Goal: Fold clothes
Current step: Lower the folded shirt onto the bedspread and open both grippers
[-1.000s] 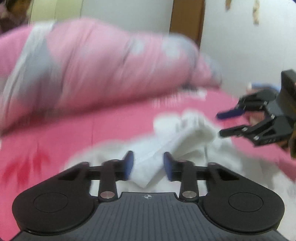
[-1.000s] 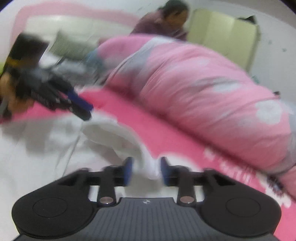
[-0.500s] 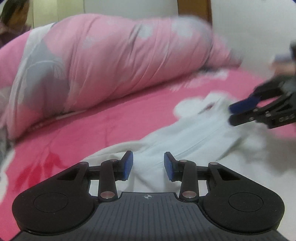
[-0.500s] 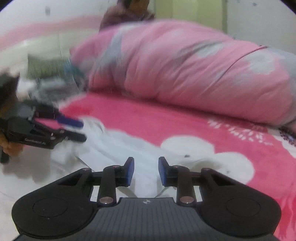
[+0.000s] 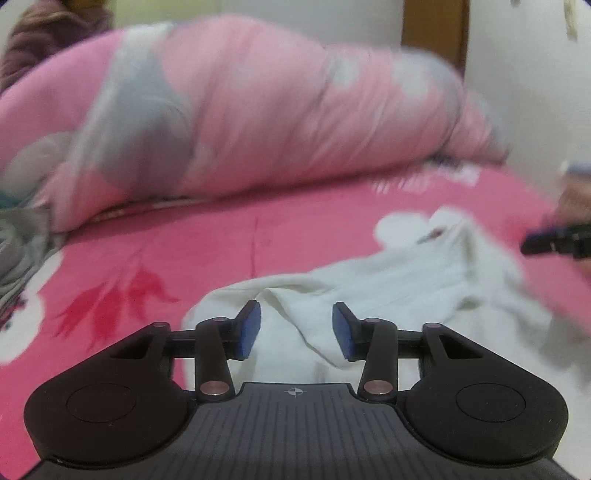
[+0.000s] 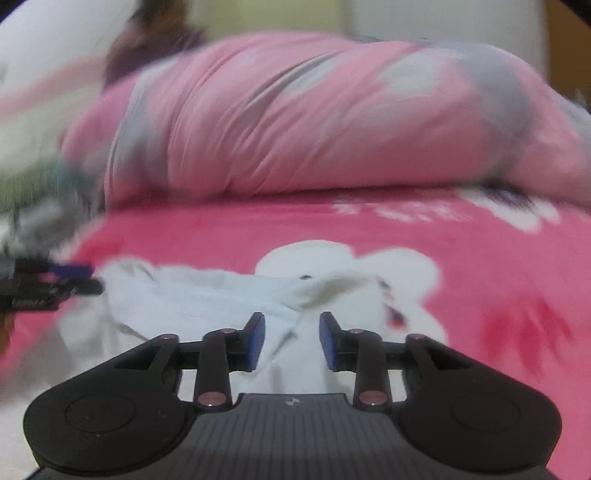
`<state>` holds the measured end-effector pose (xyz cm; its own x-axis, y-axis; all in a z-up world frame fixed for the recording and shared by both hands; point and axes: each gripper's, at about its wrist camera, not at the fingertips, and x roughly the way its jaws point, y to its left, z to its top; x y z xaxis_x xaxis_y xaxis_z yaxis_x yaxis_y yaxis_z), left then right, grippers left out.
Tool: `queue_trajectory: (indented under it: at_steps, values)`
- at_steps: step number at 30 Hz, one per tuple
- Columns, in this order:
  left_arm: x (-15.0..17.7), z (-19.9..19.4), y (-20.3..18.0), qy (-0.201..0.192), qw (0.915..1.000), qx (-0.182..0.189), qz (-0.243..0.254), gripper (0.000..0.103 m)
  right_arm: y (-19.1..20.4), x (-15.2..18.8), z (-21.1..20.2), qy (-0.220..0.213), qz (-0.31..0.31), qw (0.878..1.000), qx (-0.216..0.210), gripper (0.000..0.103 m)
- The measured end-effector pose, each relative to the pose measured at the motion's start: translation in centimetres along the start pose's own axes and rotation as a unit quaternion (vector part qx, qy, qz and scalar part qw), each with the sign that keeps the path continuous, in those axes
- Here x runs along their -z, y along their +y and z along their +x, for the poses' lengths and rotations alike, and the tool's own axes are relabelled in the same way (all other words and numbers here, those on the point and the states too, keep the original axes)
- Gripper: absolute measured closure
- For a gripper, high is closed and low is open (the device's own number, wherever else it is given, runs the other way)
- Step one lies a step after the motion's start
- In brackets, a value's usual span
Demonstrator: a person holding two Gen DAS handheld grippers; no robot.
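Note:
A crumpled white garment (image 5: 388,288) lies on the pink bed sheet (image 5: 184,258); it also shows in the right wrist view (image 6: 207,295). My left gripper (image 5: 295,328) is open, low over the garment's near left part, with a cloth ridge between its blue pads. My right gripper (image 6: 290,339) is open over the garment's right end; it also shows blurred at the far right of the left wrist view (image 5: 557,242). The left gripper shows at the left edge of the right wrist view (image 6: 66,282). Neither holds cloth.
A big rolled pink and grey quilt (image 5: 258,122) lies along the back of the bed (image 6: 332,122). A person sits behind it (image 6: 155,40). Grey clothes (image 5: 18,251) are heaped at the left. A white wall and wooden door frame (image 5: 436,33) stand behind.
Both grippers have swung apart along the garment, which went from bunched up to spread lower on the sheet. Both stayed open.

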<state>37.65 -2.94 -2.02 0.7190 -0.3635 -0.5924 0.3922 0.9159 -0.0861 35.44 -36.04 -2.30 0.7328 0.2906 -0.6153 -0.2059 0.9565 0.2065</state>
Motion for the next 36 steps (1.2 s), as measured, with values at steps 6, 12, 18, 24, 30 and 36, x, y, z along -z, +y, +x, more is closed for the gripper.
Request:
queue_trajectory:
  at_steps: [6, 12, 18, 24, 30, 36]
  values:
    - [3.1, -14.7, -1.2, 0.000, 0.9996, -0.007, -0.028, 0.044, -3.7, 5.2, -14.1, -0.023, 0.113, 0.993, -0.027, 0.063]
    - [10.3, -24.5, -2.0, 0.013, 0.9975, -0.021, -0.065, 0.034, -3.4, 12.6, -23.8, -0.040, 0.158, 0.986, -0.021, 0.051]
    - [17.4, -27.4, -1.2, 0.015, 0.9870, 0.027, -0.158, 0.018, -3.5, 19.2, -26.6, 0.018, 0.218, 0.976, -0.007, 0.040]
    - [22.5, -26.5, -1.6, 0.030, 0.9788, 0.024, -0.201, 0.024, -3.3, 23.1, -27.1, 0.047, 0.245, 0.968, 0.020, 0.040]
    - [24.9, -24.6, -2.6, 0.043, 0.9782, 0.025, -0.202, 0.044, -4.9, 23.8, -26.6, 0.039, 0.280, 0.959, 0.003, 0.040]
    - [24.8, -23.8, -2.6, 0.033, 0.9763, 0.032, -0.212, 0.050, -7.2, 24.3, -24.6, 0.053, 0.345, 0.937, -0.024, 0.040]
